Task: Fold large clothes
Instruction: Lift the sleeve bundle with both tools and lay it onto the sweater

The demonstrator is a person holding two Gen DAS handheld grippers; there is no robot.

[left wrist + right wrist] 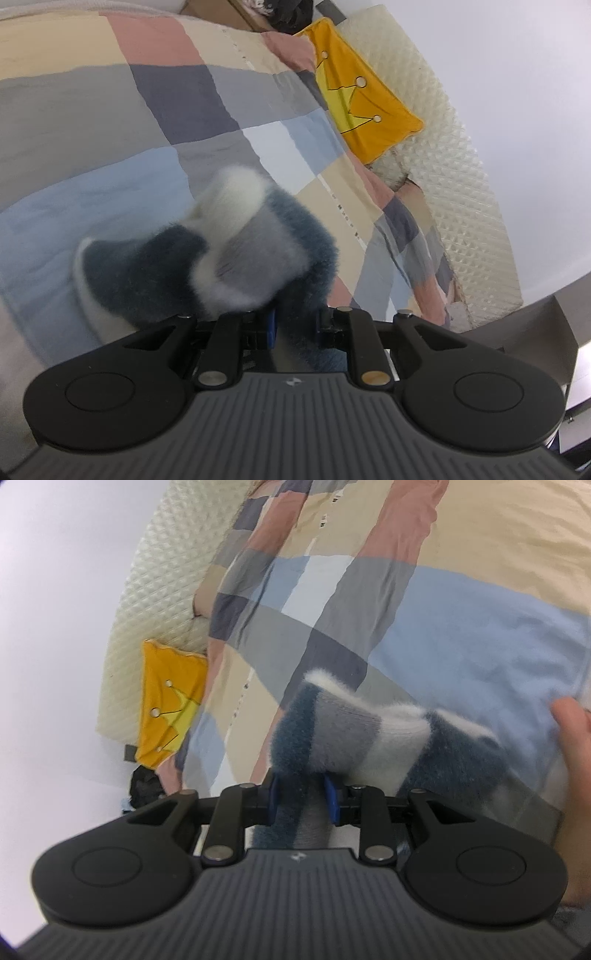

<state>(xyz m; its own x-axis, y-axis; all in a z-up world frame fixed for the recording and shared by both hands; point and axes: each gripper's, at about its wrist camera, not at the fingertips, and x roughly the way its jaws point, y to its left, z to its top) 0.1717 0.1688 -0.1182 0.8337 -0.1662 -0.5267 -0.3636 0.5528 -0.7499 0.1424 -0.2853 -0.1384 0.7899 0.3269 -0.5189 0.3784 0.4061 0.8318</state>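
Holding the fuzzy striped garment (pixel 236 254) up off the bed (pixel 110 147), one edge in each set of tongs, so my read is the carry-over part of a fold, not the final smoothing

Left tongs (pixel 291 325): clamped on the dark blue pile, fabric bunched between the blue pads and spilling forward over them. Right tongs (pixel 301 799): clamped on a blue and grey strip of the same garment, which runs down between the pads towards the camera

Garment sits right at both sets of tongs, draped above the patchwork quilt (pixel 443 627), blurred in both views, so it looks to be on the move

Next move, as I judge it: bring both held edges across level with each other and lay them on the bed without letting the thick pile slip. Uneven hands would skew the fold

View differences:
- left wrist shows the yellow crown pillow (pixel 362 92) whole, leaning on the quilted headboard (pixel 461 184), plus a pale inner face of the garment at lower left
- right wrist shows a hand (pixel 570 746) at the right edge, near the garment, and only part of the pillow
- neither shows the garment's far end or how much is folded already
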